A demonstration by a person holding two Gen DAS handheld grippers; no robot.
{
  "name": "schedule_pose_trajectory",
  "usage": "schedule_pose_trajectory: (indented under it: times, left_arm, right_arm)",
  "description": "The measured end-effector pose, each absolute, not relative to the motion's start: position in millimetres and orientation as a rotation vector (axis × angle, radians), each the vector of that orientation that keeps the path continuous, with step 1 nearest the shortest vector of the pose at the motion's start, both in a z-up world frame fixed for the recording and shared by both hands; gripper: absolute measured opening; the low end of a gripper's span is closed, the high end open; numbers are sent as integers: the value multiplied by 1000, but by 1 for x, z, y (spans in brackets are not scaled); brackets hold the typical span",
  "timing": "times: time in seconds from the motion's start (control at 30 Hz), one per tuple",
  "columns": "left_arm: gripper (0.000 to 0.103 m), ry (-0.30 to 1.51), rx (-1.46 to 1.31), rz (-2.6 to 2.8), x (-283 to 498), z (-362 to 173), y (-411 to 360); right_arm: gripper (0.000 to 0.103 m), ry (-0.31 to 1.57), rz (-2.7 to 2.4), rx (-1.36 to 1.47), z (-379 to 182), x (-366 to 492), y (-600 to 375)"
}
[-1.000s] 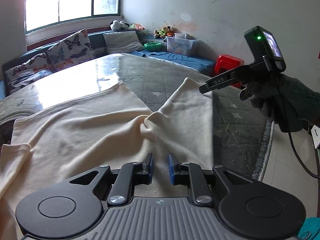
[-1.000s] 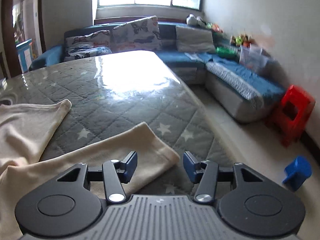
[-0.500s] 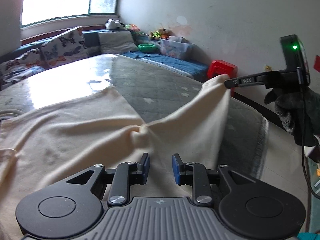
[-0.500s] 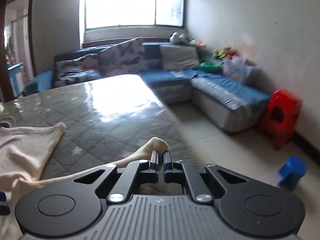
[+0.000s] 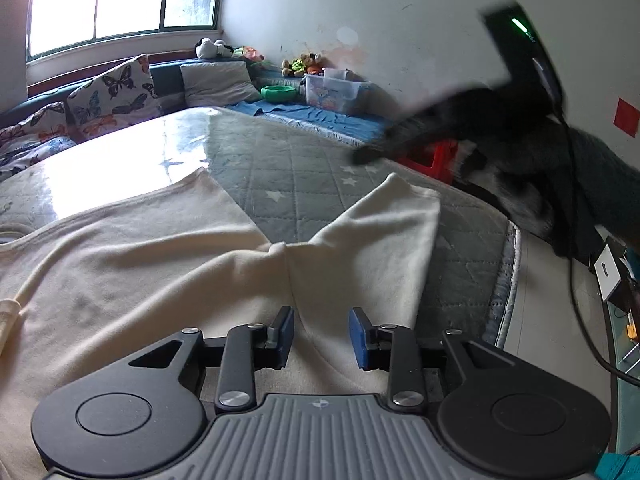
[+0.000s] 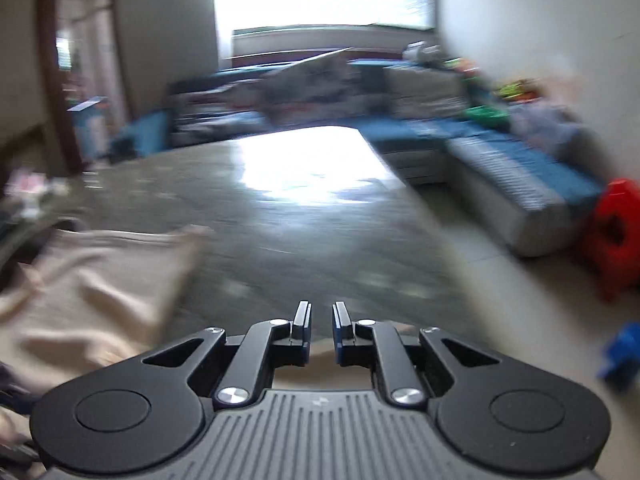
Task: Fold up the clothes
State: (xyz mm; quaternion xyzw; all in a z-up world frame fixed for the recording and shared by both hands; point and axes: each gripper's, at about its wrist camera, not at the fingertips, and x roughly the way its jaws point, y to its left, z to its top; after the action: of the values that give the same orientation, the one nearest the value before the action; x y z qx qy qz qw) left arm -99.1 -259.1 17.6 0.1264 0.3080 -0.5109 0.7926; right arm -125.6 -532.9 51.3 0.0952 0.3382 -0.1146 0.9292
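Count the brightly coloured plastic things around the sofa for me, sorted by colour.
Red: 1, the stool
Blue: 1, the small stool on the floor
Green: 1, the bowl on the sofa
Total: 3

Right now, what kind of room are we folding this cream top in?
Most likely a home living room: a blue sofa with butterfly cushions under a window, and stuffed toys along the wall behind the quilted table.
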Motion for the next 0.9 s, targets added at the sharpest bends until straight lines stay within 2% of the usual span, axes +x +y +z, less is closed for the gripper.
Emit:
schedule_pose_trajectory:
  times: [0.17,0.3,0.57,0.67,0.7,0.77,0.9]
  left_arm:
    - [39,665,283,-1122,-105,15,-260]
    - [42,674,279,-1134,-104,15,-260]
    - [46,685,268,-1167,-102,13,-259]
    - [46,687,265,-1175,-102,13,-259]
    - [46,690,261,-1179,-101,14,-259]
    - [46,692,259,-1186,-101,14,-259]
    - [47,692,261,-1202,-103,13,-258]
  right_arm:
    - [13,726,-70,201,47,-67,-510]
    - [26,752,-31,216,40,-26,-505]
    - [28,815,-4,267,20,20,-509]
    - [26,834,14,278,15,27,-509]
    - [17,837,16,276,14,29,-508]
    - [6,839,10,254,12,34,-505]
    - [3,797,-5,180,19,44,-498]
